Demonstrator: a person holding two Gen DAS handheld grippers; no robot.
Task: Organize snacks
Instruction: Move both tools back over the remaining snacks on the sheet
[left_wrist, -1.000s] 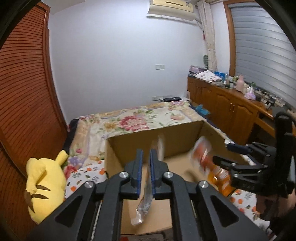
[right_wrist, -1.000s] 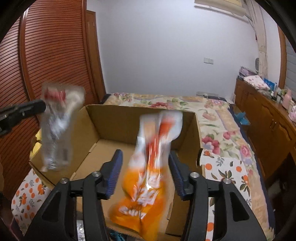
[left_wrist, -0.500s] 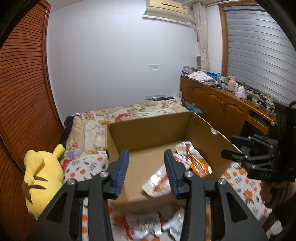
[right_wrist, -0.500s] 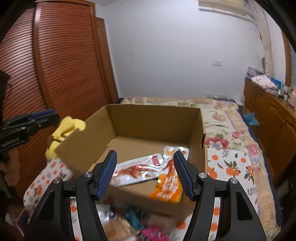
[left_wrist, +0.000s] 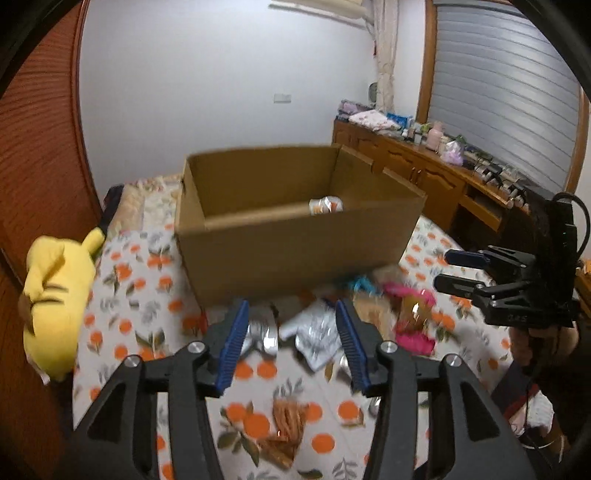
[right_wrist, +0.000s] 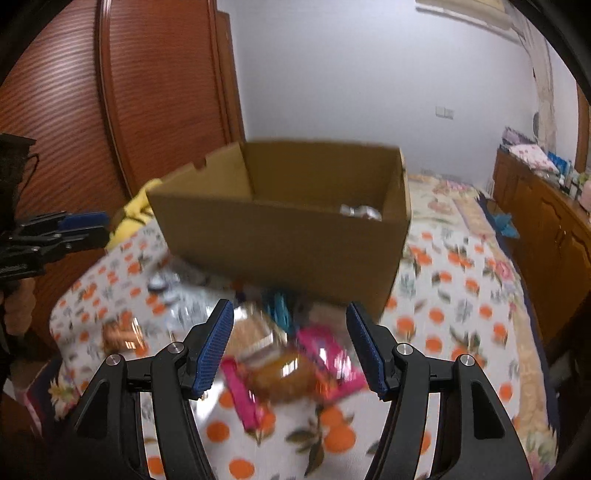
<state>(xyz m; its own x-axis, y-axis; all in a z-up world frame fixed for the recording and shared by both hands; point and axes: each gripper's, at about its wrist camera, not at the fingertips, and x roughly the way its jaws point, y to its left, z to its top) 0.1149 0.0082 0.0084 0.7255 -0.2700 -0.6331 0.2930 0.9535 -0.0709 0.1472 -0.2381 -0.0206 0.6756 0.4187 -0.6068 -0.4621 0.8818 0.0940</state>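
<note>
An open cardboard box (left_wrist: 295, 251) (right_wrist: 280, 243) stands on the bed, and a snack pack (left_wrist: 327, 205) (right_wrist: 360, 212) shows over its rim. Loose snacks lie in front of it: silver packs (left_wrist: 314, 336), a pink pack (left_wrist: 410, 325) (right_wrist: 325, 362), an orange-brown pack (right_wrist: 284, 373), a teal one (right_wrist: 279, 314) and a brown pack (left_wrist: 286, 424). My left gripper (left_wrist: 291, 306) (right_wrist: 104, 225) hovers above the silver packs, its jaws opening with nothing between them. Over the pink and orange-brown packs my right gripper (right_wrist: 289, 306) (left_wrist: 443, 270) stands open and holds nothing.
The bed sheet (left_wrist: 129, 280) has an orange fruit print. A yellow plush toy (left_wrist: 55, 291) lies at the bed's left edge by the wooden slatted doors (right_wrist: 155, 110). A low wooden cabinet (left_wrist: 424, 173) with clutter on top runs along the right wall.
Both grippers let go of their snack packs, which now lie in the box. Both then drew back and down to the pile in front of it. The left jaws opened wide.
</note>
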